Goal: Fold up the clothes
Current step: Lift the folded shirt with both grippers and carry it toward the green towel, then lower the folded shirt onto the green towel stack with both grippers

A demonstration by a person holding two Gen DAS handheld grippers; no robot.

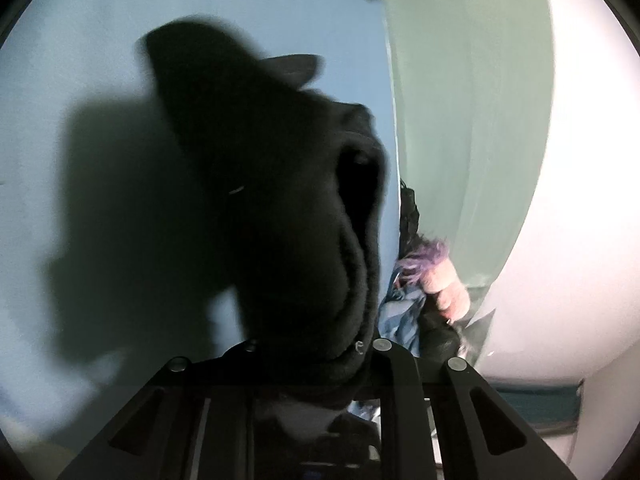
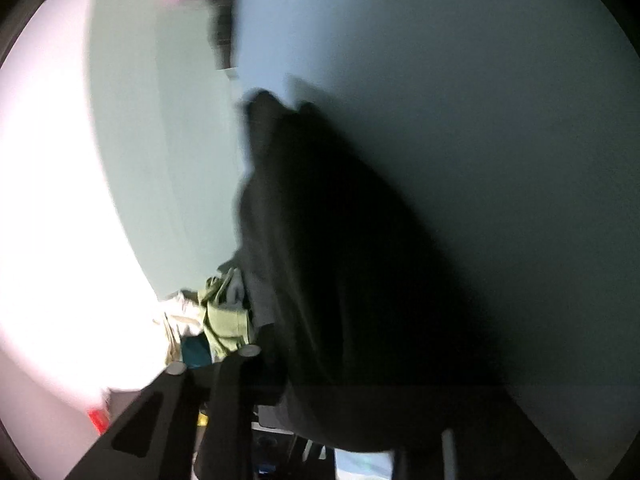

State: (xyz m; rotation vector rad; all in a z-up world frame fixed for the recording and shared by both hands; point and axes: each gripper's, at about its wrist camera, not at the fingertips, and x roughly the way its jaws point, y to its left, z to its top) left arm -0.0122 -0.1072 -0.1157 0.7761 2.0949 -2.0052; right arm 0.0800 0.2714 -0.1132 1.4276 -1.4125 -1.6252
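A black garment [image 1: 272,200] hangs in the air in front of the left wrist camera, bunched in thick folds. My left gripper [image 1: 320,364] is shut on its edge; the cloth covers the space between the fingers. In the right wrist view the same black garment [image 2: 340,260] spreads up and away from my right gripper [image 2: 320,392], which is shut on it; the cloth hides the right finger. Both views are tilted sideways and blurred.
A pale blue wall [image 1: 100,80] and green wall [image 1: 460,120] fill the background. The person's face and purple hair [image 1: 432,272] are at the left view's lower right. A pile of green and cream clothes [image 2: 216,320] lies at the right view's lower left.
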